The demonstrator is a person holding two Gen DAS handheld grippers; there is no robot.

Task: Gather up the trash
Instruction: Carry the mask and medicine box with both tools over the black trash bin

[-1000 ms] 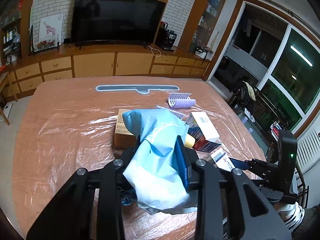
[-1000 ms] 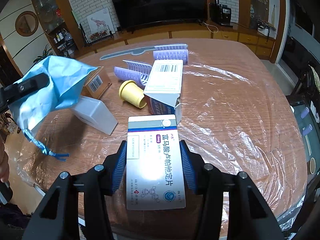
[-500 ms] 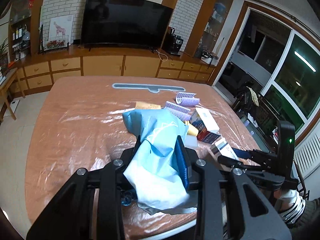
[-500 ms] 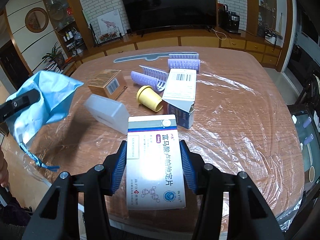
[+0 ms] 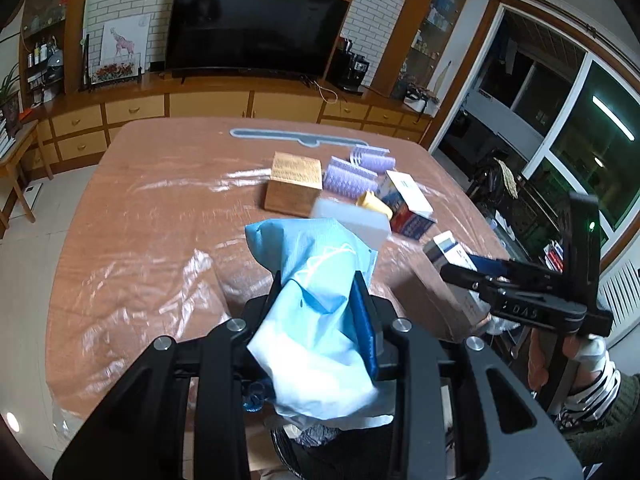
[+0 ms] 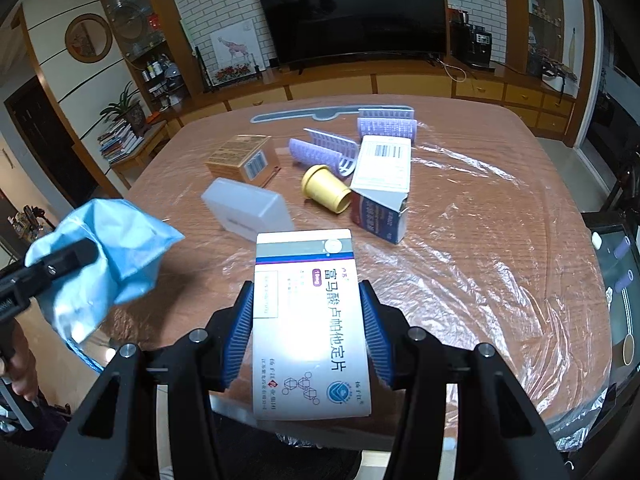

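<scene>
Grippers are both loaded right now. Your left gripper [image 5: 320, 300] is clamped on a crumpled light-blue bag [image 5: 316, 320], and your right gripper [image 6: 308, 332] is squeezed onto a white medicine box [image 6: 310, 320] with a blue stripe, both held up over the near edge of the surface [image 6: 500, 240], which has clear plastic film over it.

Rest of the trash sits in a cluster toward the middle and far side: a white plastic case [image 6: 248, 208], a brown cardboard box [image 6: 244, 160], a yellow cup [image 6: 326, 188] on its side, an opened white-and-red carton [image 6: 382, 184] touching that cup, and two purple hair rollers [image 6: 324, 152] behind them. A long grey strip [image 6: 328, 114] lies along the far edge. You're holding the bag off to the left of the medicine box, well apart from it.
</scene>
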